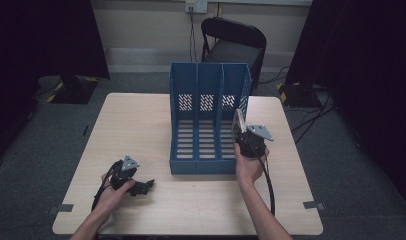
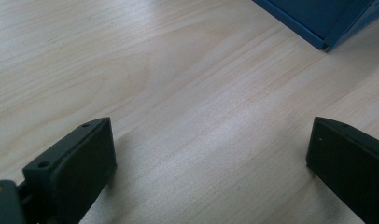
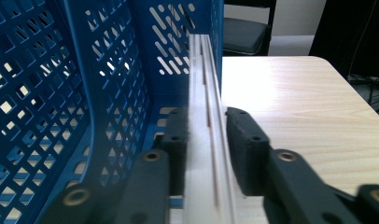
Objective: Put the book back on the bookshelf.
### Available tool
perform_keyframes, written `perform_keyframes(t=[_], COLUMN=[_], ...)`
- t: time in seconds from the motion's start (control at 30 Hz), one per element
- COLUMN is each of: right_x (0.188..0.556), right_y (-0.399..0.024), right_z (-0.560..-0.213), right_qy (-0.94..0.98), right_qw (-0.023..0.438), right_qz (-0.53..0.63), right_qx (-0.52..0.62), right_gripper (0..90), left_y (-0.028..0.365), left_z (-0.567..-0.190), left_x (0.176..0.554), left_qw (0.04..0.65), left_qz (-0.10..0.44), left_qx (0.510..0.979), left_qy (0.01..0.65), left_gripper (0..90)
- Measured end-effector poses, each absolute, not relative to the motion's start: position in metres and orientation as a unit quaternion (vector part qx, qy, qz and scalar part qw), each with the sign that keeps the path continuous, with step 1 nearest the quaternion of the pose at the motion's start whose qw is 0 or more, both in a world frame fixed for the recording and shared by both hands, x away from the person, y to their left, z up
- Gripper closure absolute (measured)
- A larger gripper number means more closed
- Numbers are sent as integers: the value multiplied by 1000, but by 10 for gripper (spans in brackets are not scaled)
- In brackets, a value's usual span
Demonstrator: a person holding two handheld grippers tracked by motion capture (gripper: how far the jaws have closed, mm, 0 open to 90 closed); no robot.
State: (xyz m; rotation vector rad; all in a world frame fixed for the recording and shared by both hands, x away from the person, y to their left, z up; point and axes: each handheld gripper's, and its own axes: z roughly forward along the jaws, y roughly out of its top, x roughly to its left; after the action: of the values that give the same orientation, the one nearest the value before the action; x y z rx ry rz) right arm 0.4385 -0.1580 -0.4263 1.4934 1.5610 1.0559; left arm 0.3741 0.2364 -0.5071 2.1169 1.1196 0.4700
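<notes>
A blue three-slot file organiser (image 1: 183,82) stands at the middle of the pale wooden table (image 1: 141,120), its open side toward me. My right gripper (image 1: 239,136) is at the organiser's right front corner, shut on a thin pale flat case (image 1: 237,119) held upright on edge. In the right gripper view both pads press the case (image 3: 204,70) right beside the organiser's perforated right wall (image 3: 108,70); whether the case is inside the slot I cannot tell. My left gripper (image 1: 143,186) rests low at the table's front left, open, with bare wood between its jaws (image 2: 211,144).
A black folding chair (image 1: 233,45) stands behind the table. Dark stands and cables flank it on the floor. The organiser's front corner (image 2: 325,42) lies ahead of the left gripper. Grey tape marks (image 1: 313,205) sit by the table's front corners.
</notes>
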Motion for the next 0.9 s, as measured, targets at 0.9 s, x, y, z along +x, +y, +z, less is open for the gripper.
perform_keyframes(t=[0.9], right_x=[436], right_y=[-161], right_z=[-418], right_qy=[619], right_qw=[332], right_qz=[434], right_qx=[565], right_gripper=[435], left_y=[236], left_z=[-507], left_x=[372], left_qw=[345], left_qz=[180], left_qx=[815], left_qy=[430], left_gripper=[8])
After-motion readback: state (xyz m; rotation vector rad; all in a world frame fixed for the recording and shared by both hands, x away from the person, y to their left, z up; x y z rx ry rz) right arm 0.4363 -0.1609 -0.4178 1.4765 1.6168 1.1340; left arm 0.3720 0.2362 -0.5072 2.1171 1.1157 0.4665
